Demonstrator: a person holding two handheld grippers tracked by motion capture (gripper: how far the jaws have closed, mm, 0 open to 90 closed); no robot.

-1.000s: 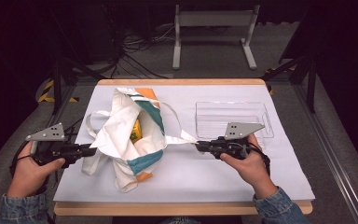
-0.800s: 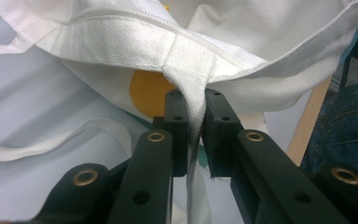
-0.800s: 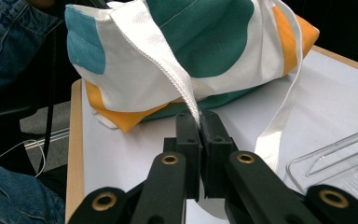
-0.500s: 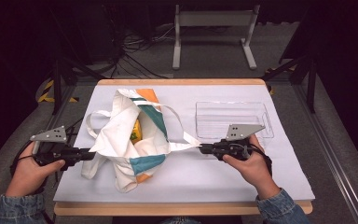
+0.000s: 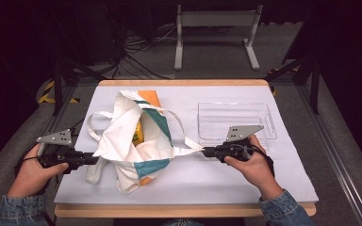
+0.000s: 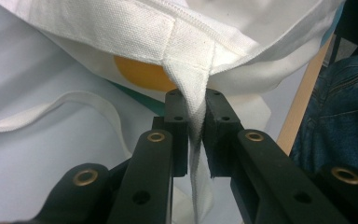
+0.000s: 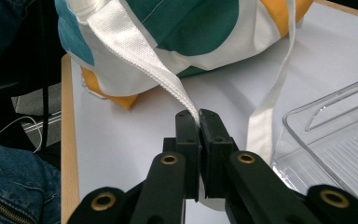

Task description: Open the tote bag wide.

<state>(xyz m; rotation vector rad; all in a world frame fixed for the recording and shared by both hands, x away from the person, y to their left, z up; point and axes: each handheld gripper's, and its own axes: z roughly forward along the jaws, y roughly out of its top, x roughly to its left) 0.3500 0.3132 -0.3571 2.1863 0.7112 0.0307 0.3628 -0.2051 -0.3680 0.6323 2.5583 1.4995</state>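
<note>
A white cloth tote bag (image 5: pixel 132 141) with teal and orange patches lies on the table, its mouth pulled wide. Something yellow (image 5: pixel 136 134) shows inside it. My left gripper (image 5: pixel 94 159) is shut on the bag's left rim; in the left gripper view the white fabric hem (image 6: pixel 186 60) is pinched between the jaws of the left gripper (image 6: pixel 196 105). My right gripper (image 5: pixel 204 151) is shut on a white strap (image 7: pixel 144 56) at the bag's right side, and the right gripper (image 7: pixel 198 116) pinches it at the jaw tips. Both ends are pulled taut.
A clear plastic tray (image 5: pixel 235 120) sits just behind my right gripper, and its corner (image 7: pixel 335 135) is close to the jaws. A white sheet (image 5: pixel 264 183) covers the wooden table. A loose bag handle (image 5: pixel 92 125) loops at the left.
The bag has been pulled wider apart: my left gripper has drawn the rim further left and the right holds its strap taut, so the mouth gapes more.
</note>
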